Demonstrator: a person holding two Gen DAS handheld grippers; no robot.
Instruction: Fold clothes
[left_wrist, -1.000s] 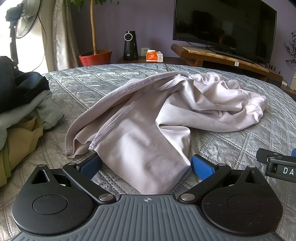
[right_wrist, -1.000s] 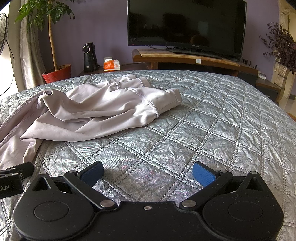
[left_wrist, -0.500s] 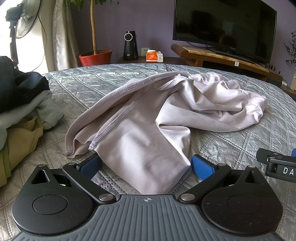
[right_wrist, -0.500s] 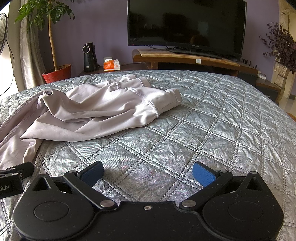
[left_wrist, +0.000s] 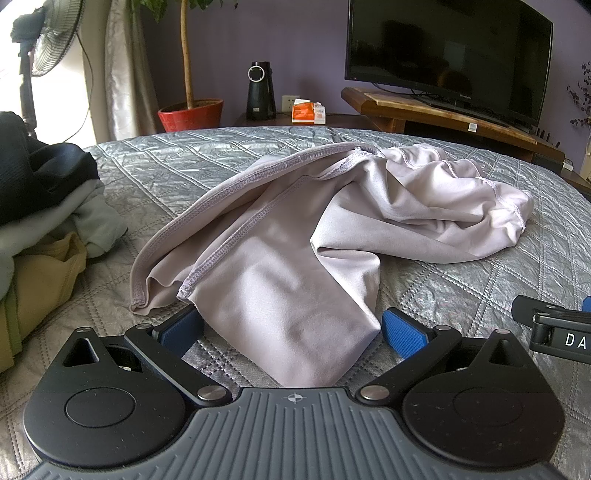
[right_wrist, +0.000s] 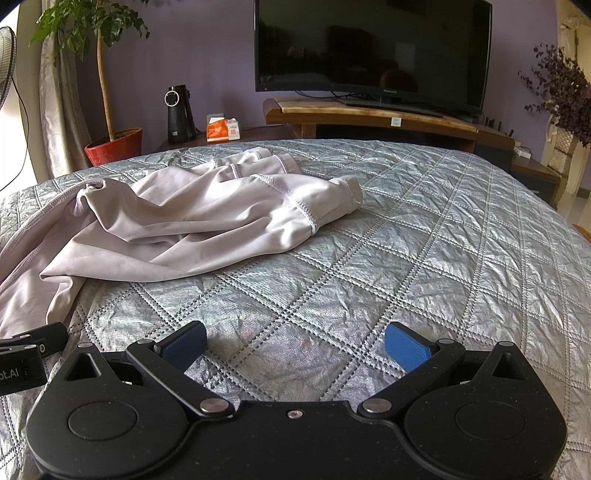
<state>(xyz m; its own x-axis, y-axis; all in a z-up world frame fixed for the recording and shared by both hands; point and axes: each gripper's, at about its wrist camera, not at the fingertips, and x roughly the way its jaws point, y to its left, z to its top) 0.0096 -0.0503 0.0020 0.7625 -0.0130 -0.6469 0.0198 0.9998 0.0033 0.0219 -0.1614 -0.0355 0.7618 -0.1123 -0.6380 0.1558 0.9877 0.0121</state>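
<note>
Working from the big picture down: the bed (right_wrist: 424, 229), under its quilted silver cover, is my folding surface, broad and flat enough to spread a piece out. Across its middle lies the garment (left_wrist: 288, 266), pale lilac, crumpled rather than laid flat, seams and a hem showing, one end bunched toward the far right. I'd judge the folding proper hasn't begun; the cloth needs straightening first.

Off to the left sits a pile of clothes (left_wrist: 40, 221), dark, grey and tan pieces heaped at the bed's edge, apart from the garment. I read that as the stock waiting its turn, though I can't tell folded from unfolded there.

Now my left claw (left_wrist: 291, 328): spread wide, low over the bed, with the garment's near end lying between its blue pads (left_wrist: 400, 332). Nothing is pinched; I can't tell if the pads touch the cloth. That placement makes sense to me, lined up on the closest bit of fabric, ready to close.

My right claw (right_wrist: 295, 345) is also spread, holding nothing, level and low over bare quilt just beside the left one, the garment well off to its left. I take it to be waiting for a second corner. Both point straight ahead toward the bed's far edge.
</note>
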